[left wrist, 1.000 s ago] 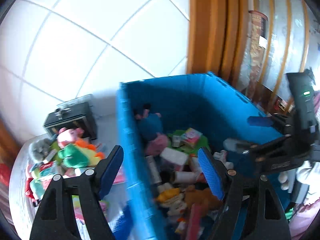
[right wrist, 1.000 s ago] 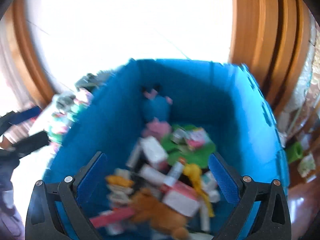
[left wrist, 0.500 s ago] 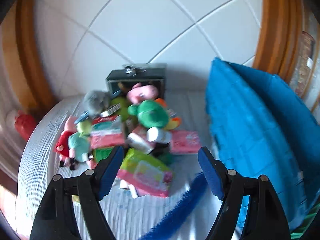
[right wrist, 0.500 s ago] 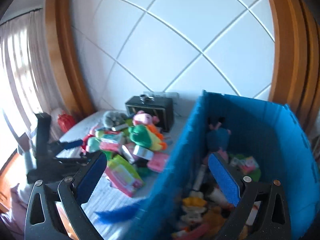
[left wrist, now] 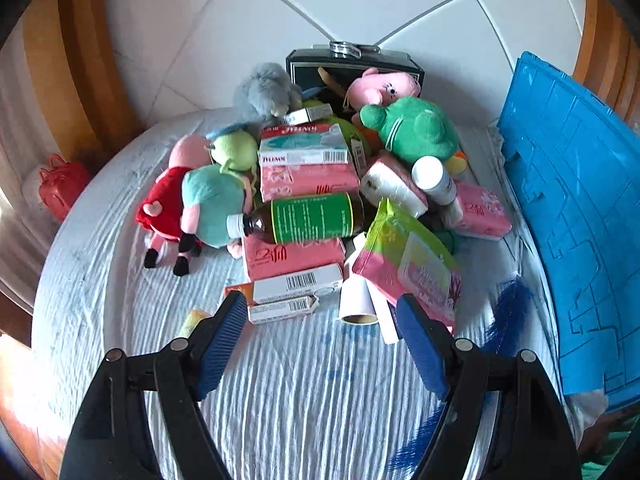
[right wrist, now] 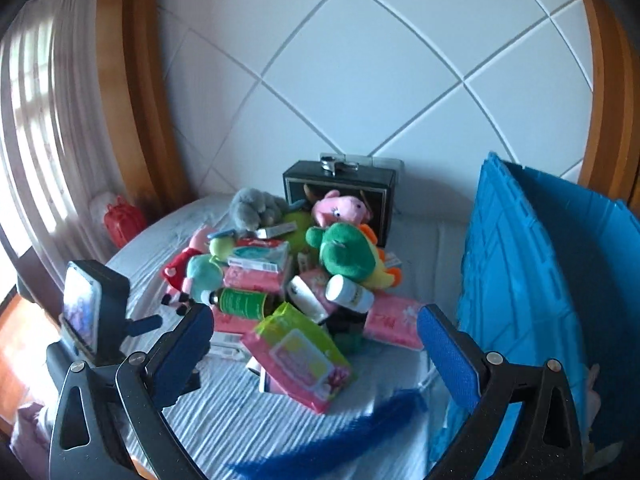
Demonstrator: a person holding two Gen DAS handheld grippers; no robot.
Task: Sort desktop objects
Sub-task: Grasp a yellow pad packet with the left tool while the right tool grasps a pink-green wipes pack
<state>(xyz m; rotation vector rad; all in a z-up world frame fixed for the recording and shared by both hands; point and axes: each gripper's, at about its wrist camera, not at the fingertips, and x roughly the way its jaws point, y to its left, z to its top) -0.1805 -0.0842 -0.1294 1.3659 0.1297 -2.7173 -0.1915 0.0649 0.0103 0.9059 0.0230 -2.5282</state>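
A heap of toys and packets lies on a white ribbed cloth. In it are a green plush, a pink pig plush, a grey plush, a dark bottle with a green label, pink tissue packs, white barcode boxes and a green-pink wipes pack. My left gripper hangs open just in front of the boxes, nothing between its blue pads. My right gripper is open too, higher up, with the wipes pack framed between its fingers but apart. The left gripper's body shows at left.
A tall blue crate stands to the right of the heap, its wall close to my right gripper. A black case stands behind the heap against the white tiled wall. A red bag sits at far left. A blue feather lies by the crate.
Both grippers have swung left from over the blue crate's inside to the heap on the cloth. The left one has dropped close to the boxes. Both stayed open and empty.
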